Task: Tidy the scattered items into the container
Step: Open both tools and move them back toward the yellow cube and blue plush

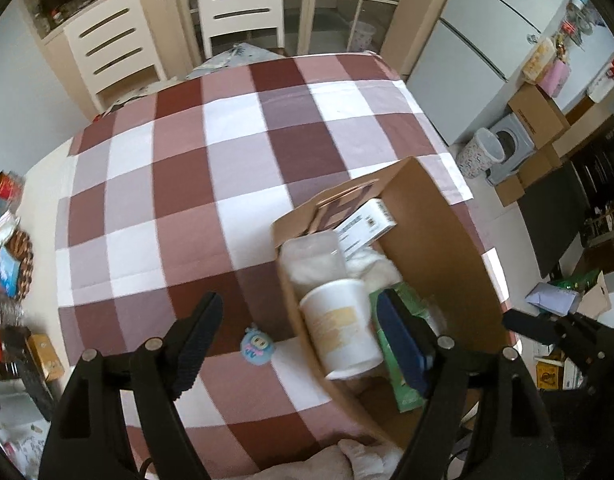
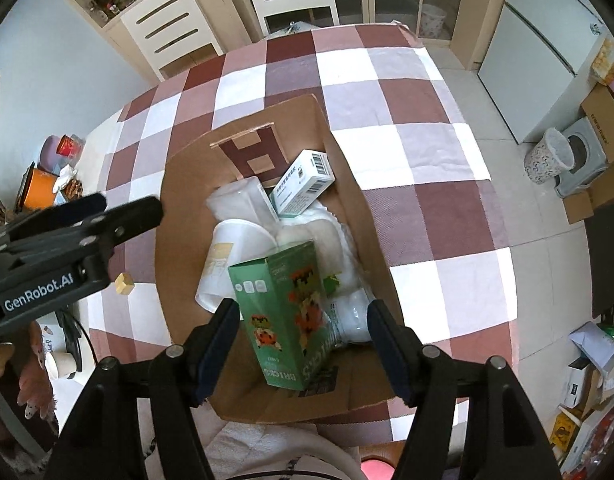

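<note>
Tools [image 1: 303,344] [image 2: 303,348] (left and right) gape empty above the cardboard box [image 2: 347,184] holding the green carton [image 2: 287,300].

A checked cloth [image 1: 211,184] covers the table; on it sit a cardboard box [image 2: 371,216], a blue toy [image 1: 254,351] and a wooden block [image 2: 124,283].

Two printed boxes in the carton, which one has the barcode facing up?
The white box at the far end of the carton, leaning by the brown H-shaped cardboard piece. The green box near the right gripper shows pixel-art figures instead.
</note>
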`<state>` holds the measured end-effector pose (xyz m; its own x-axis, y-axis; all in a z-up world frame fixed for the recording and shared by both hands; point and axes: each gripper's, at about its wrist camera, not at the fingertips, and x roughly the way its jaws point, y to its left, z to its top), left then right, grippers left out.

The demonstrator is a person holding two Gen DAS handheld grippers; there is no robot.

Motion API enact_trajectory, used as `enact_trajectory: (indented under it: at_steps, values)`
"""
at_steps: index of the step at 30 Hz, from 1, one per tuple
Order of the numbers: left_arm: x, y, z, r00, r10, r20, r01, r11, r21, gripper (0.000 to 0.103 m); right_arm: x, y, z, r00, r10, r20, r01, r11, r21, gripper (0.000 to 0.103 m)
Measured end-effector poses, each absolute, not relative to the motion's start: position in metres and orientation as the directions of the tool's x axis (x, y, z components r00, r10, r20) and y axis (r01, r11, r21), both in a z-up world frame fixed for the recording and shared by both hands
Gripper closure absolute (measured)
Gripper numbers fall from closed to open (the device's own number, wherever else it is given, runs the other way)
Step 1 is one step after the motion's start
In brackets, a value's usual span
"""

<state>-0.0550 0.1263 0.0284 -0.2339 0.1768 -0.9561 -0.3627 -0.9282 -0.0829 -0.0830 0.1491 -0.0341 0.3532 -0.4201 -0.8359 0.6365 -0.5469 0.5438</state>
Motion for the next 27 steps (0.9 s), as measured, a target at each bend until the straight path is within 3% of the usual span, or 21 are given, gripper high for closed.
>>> enact_trajectory:
  at_steps: [27]
  values:
    - [0.005, -0.037, 0.001, -0.19, 0.088, -0.978, -0.085, -0.994, -0.073, 0.022, 0.004, 0.121, 0.024, 0.378, -0.379, -0.844, 0.753, -0.404, 0.519, 0.035]
